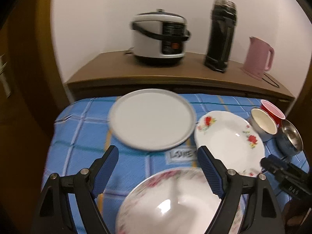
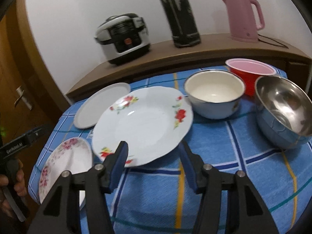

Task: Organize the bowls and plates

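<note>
While blurred, pink-flowered plate (image 1: 171,200) cut off

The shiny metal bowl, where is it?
In the right wrist view the metal bowl sits at the table's right edge, just right of the white bowl and in front of the red bowl.

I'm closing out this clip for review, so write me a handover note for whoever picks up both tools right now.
Left tool: open, empty, hovering over the pink-flowered plate at the near left of the table.
Right tool: jaws straddle the near rim of the red-rose plate; a firm grip cannot be confirmed.
Plates: the plain white plate lies far left, all three apart on the blue checked cloth.
Bowls: cream enamel bowl, red bowl with pink inside and steel bowl sit clustered on the right, not nested.
Done: nothing stacked.
Left: stack plates, nest bowls.
</note>
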### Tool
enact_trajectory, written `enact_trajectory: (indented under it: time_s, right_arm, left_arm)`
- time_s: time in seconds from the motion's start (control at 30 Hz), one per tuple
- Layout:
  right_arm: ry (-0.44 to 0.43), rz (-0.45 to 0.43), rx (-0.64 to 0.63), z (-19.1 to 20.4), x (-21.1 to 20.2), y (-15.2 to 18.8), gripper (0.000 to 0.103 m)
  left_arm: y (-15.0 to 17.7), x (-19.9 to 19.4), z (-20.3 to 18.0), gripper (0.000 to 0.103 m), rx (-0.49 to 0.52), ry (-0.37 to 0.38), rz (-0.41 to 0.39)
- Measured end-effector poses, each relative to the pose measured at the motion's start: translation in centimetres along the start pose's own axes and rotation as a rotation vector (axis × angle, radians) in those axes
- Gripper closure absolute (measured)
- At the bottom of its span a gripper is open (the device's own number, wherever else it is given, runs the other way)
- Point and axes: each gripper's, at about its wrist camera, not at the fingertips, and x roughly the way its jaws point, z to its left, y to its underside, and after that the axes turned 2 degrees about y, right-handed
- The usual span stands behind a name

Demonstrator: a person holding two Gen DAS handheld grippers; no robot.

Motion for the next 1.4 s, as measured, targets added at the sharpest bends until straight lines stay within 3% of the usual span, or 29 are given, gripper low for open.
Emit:
enact_trajectory:
  time_s: [0.2, 0.43, 0.5, 0.57, 0.8, 0.87, 1.03, 1.17, 1.4]
  right_arm:
    - [0.025, 0.046, 0.086, -1.9, 1.4, -0.6, 0.048]
    - [0.012, 0.074, 0.112, -2.6, 2.3, -1.0, 0.048]
    - [0.001, 0.089, 0.119, -2.7, 2.6, -0.9, 0.048]
    - [-0.001, 0.093, 0.12, -2.8, 2.7, -0.9, 0.051]
    - [0.009, 0.111, 0.127, -2.9, 3.3, -1.4, 0.054]
    - [0.014, 0.112, 0.122, -2.9, 3.5, -1.6, 0.058]
    - [0.009, 0.112, 0.118, -2.9, 3.9, -1.8, 0.061]
    - [0.013, 0.114, 0.103, -2.9, 4.1, -1.9, 0.067]
    - [0.008, 0.118, 0.096, -3.0, 4.4, -2.1, 0.072]
  left_arm:
    - [-1.3, 3.2, -3.3, 0.019, 0.07, 0.016, 0.069]
    - [-1.9, 4.7, -4.4, 0.019, 0.066, 0.035, 0.093]
    - [-1.9, 5.3, -4.7, 0.024, 0.073, 0.028, 0.104]
    - [-1.8, 6.0, -4.8, 0.037, 0.064, 0.047, 0.132]
    - [-2.0, 7.2, -5.3, 0.038, 0.057, 0.06, 0.159]
    - [-2.1, 7.4, -5.4, 0.046, 0.063, 0.059, 0.165]
    - [-2.0, 8.0, -5.2, 0.05, 0.054, 0.062, 0.187]
    - [-1.9, 8.5, -5.3, 0.062, 0.049, 0.068, 0.209]
    - [-1.9, 9.2, -5.3, 0.062, 0.032, 0.093, 0.235]
